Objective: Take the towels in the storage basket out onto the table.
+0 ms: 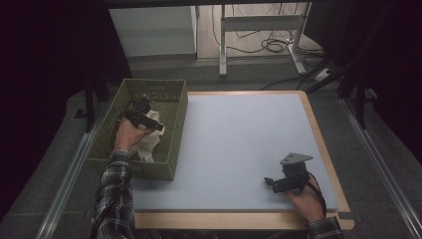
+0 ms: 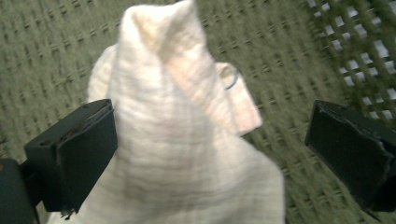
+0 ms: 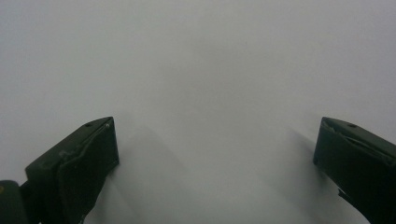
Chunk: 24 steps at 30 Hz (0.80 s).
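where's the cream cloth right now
The cream woven cloth lies inside the green mesh basket at the table's left edge in the high view, between the open jaws of the left gripper.

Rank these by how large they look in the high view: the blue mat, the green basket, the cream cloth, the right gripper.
1. blue mat
2. green basket
3. cream cloth and right gripper: these look about alike, and the left gripper and hand hide part of the cloth, so I will not rank them.

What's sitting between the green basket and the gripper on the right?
Nothing. In the high view, only bare blue-grey mat separates the green basket from the right gripper.
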Each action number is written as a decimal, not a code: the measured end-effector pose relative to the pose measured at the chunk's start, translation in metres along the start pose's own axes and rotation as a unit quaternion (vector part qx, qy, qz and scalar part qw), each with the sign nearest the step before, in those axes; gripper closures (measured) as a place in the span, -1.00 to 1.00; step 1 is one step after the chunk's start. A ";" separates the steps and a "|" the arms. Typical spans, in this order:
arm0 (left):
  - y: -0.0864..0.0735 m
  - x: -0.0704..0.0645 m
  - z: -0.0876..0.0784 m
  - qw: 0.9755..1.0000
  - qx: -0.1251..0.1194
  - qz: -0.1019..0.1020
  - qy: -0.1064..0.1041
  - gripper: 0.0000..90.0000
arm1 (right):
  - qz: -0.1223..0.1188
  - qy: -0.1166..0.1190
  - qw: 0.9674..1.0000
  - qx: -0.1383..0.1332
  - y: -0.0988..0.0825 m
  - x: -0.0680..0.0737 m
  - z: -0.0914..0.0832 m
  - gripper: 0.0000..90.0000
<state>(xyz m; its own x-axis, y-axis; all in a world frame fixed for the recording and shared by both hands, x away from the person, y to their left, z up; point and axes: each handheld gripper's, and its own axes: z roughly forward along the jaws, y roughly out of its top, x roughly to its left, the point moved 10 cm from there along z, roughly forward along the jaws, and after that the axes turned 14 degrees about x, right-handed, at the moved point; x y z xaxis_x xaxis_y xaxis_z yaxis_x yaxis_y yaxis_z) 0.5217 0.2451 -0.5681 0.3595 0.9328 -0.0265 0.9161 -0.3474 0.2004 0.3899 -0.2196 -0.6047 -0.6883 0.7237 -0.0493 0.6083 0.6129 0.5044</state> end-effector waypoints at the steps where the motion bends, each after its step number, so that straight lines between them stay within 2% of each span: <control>1: -0.001 0.002 0.003 1.000 0.012 -0.003 -0.003 -0.94 | 0.000 0.000 1.000 0.000 0.000 0.000 0.000 -1.00; 2: -0.001 0.002 0.003 1.000 0.012 -0.003 -0.003 -0.93 | 0.000 0.000 1.000 0.000 0.000 0.000 0.000 -1.00; 5: -0.004 0.004 0.012 0.999 0.041 -0.008 -0.003 -0.93 | 0.000 0.000 1.000 0.000 0.000 0.000 0.000 -1.00; 6: -0.004 0.004 0.012 0.999 0.041 -0.008 -0.003 -0.93 | 0.000 0.000 1.000 0.000 0.000 0.000 0.000 -1.00; 7: -0.006 0.005 0.017 0.998 0.057 -0.008 -0.002 -0.93 | 0.000 0.000 1.000 0.000 0.000 0.000 0.000 -1.00; 9: -0.007 0.005 0.019 0.998 0.065 -0.010 -0.002 -0.93 | 0.000 0.000 1.000 0.000 0.000 0.000 0.000 -1.00; 11: -0.012 0.005 0.027 0.995 0.097 -0.012 0.000 -0.91 | 0.000 0.000 1.000 0.000 0.000 0.000 0.000 -1.00; 12: -0.012 0.005 0.027 0.995 0.097 -0.012 0.000 -0.90 | 0.000 0.000 1.000 0.000 0.000 0.000 0.000 -1.00; 13: -0.015 0.005 0.031 0.993 0.116 -0.010 -0.001 -0.87 | 0.000 0.000 1.000 0.000 0.000 0.000 0.000 -1.00; 14: -0.015 0.005 0.031 0.993 0.116 -0.010 -0.001 -0.84 | 0.000 0.000 1.000 0.000 0.000 0.000 0.000 -1.00; 15: -0.018 0.004 0.033 0.992 0.127 -0.009 0.000 -0.78 | 0.000 0.000 1.000 0.000 0.000 0.000 0.000 -1.00; 16: -0.018 0.004 0.033 0.992 0.127 -0.009 0.000 -0.71 | 0.000 0.000 1.000 0.000 0.000 0.000 0.000 -1.00; 17: -0.020 0.004 0.033 0.991 0.135 -0.007 0.006 -0.71 | 0.000 0.000 1.000 0.000 0.000 0.000 0.000 -1.00; 18: -0.021 0.005 0.033 0.990 0.139 -0.008 0.010 -0.62 | 0.000 0.000 1.000 0.000 0.000 0.000 0.000 -1.00; 21: -0.022 0.004 0.031 0.990 0.142 -0.009 0.008 -0.31 | 0.000 0.000 1.000 0.000 0.000 0.000 0.000 -1.00; 22: -0.023 0.003 0.030 0.990 0.143 -0.008 0.008 -0.31 | 0.000 0.000 1.000 0.000 0.000 0.000 0.000 -1.00; 23: -0.024 0.004 0.028 0.990 0.144 -0.004 0.011 -0.21 | 0.000 0.000 1.000 0.000 0.000 0.000 0.000 -1.00; 24: -0.025 0.005 0.027 0.989 0.146 0.000 0.018 0.01 | 0.000 0.000 1.000 0.000 0.000 0.000 0.000 -1.00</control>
<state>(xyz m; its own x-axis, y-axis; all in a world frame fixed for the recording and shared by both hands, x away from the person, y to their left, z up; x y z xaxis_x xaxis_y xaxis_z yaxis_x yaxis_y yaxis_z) 0.5053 0.2555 -0.5995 0.3575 0.9339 0.0103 0.9303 -0.3551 -0.0915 0.3899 -0.2196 -0.6047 -0.6884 0.7237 -0.0494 0.6082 0.6129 0.5044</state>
